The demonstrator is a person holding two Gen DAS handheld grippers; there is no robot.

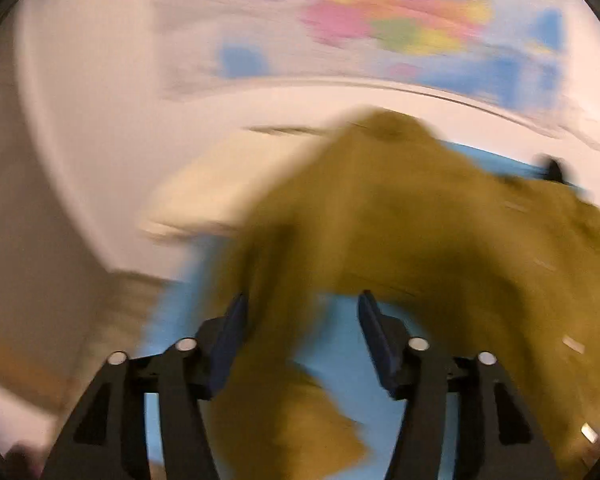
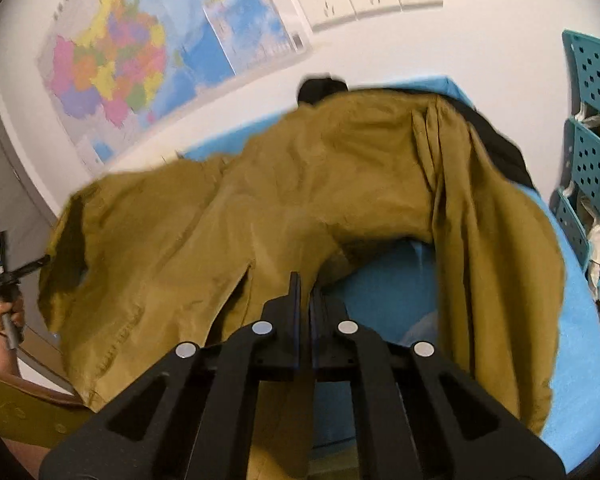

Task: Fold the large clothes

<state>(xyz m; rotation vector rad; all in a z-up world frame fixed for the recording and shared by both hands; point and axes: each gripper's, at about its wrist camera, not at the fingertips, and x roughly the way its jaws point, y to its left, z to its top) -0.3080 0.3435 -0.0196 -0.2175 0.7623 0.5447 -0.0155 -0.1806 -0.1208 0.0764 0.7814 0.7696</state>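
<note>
The blue worktop (image 2: 580,340) carries a big mustard-brown jacket (image 2: 300,184), sprawled and rumpled across most of it, with a dark garment (image 2: 496,140) peeking out at its far edge. On the wall behind hangs a colourful map (image 2: 116,64). The right gripper (image 2: 306,284) is clenched on a fold of the jacket's near edge. The left gripper (image 1: 302,304), badly blurred, stands released, jaws apart with jacket cloth lying loose between them.
</note>
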